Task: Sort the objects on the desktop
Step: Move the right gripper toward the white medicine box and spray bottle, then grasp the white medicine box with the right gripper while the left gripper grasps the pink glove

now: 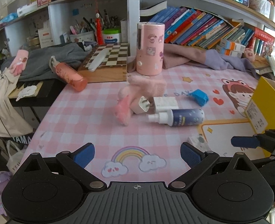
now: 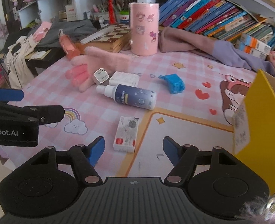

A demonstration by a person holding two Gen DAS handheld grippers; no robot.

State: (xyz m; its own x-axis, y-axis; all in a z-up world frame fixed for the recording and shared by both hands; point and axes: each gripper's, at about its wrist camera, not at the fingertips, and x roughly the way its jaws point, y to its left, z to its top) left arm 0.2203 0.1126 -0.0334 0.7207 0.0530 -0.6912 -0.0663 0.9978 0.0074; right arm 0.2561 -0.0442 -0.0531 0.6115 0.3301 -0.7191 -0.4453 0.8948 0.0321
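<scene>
Ahead of right gripper (image 2: 133,149), jaws spread, empty: white box (image 2: 126,134), red-marked; left gripper (image 1: 137,154) spread.

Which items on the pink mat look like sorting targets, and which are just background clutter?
Likely to sort: spray bottle, small box, charger plug, pink glove, blue object.

Background: books, chessboard, pink canister.

Readable text: "Robot.AI", white on the black body of the left gripper (image 2: 6,95). Desk mat (image 1: 81,115) print shows "DAY" beside the blue object (image 1: 200,97). White bag (image 1: 19,149) at the desk's left edge reads "YAMA", cut off.
</scene>
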